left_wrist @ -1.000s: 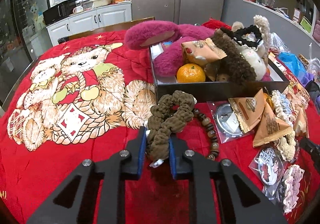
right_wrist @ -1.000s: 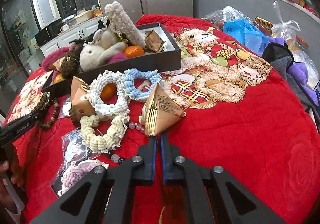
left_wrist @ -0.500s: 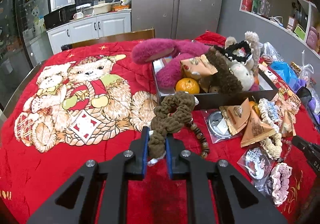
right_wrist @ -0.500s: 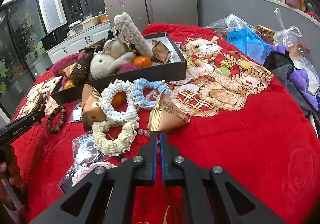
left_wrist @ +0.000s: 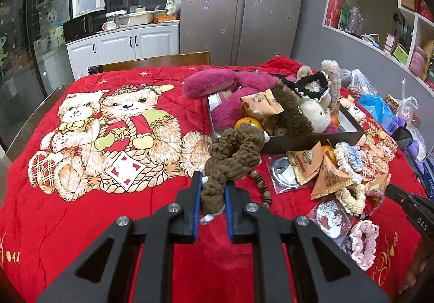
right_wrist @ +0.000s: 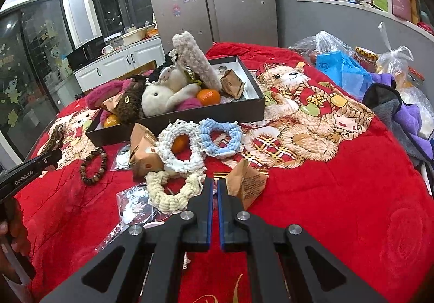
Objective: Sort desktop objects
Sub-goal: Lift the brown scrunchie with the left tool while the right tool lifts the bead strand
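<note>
The left gripper [left_wrist: 212, 189] is pinching a brown scrunchie [left_wrist: 232, 156] between its blue-lined fingers [left_wrist: 195, 202], closed tight on its lower end, and holding it above the red blanket [left_wrist: 81, 221], in front of the near wall of the dark box [left_wrist: 298, 141]. The right wrist view is showing the same gripper [right_wrist: 51, 158] from the side at far left, the scrunchie [right_wrist: 55, 133] sticking up from its tip, clear of the surface.

The right gripper [right_wrist: 214, 192] is showing its fingers [right_wrist: 207, 210] almost together with only a thin slit between them; nothing is visibly caught there, though a tan snack packet [right_wrist: 248, 181] is lying just beside the tips. In the left wrist view only the edge of that gripper is appearing, at far right.

The box [right_wrist: 190, 116] is holding plush toys and oranges. In front of it, a bead bracelet [right_wrist: 93, 166], white scrunchie [right_wrist: 180, 147], blue scrunchie [right_wrist: 221, 137] and cream scrunchie [right_wrist: 173, 193] are lying on the blanket.
</note>
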The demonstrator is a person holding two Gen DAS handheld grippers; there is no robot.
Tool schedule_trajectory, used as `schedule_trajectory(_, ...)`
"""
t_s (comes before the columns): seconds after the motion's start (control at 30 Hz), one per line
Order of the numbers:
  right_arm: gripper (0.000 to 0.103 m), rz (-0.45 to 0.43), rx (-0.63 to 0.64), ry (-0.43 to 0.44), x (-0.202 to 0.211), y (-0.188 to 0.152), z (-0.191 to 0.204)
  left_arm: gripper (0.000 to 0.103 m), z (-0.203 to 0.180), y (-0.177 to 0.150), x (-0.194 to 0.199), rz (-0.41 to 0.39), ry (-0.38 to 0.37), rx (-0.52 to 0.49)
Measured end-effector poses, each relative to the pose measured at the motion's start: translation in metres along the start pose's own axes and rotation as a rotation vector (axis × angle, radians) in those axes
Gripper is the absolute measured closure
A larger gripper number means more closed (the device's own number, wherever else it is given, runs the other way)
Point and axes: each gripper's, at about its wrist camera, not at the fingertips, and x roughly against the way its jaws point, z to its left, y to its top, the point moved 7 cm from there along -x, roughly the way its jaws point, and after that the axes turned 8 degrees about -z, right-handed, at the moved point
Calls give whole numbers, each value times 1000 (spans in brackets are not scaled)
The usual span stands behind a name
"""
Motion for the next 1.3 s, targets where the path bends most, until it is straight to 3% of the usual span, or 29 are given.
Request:
schedule_trajectory(0.57,102,-43,51,60,36,14,12,88,-26,10,38,-55,-64,-6)
schedule_trajectory(0.9,102,72,15,49,5,-20,-2,88,-36,-8,21,3,-100,-17)
schedule_trajectory(1.0,98,90,16,46,-2,-24,-2,88,-33,-13,16,20,-97,-11)
schedule_trajectory(1.13,81,125,7,37,-13,-33,-5,88,-31,-16,13,30,-96,-12)
schedule_trajectory(1.3,79,137,11,22,-21,-37,-8,88,-32,-21,8,50,-103,-20)
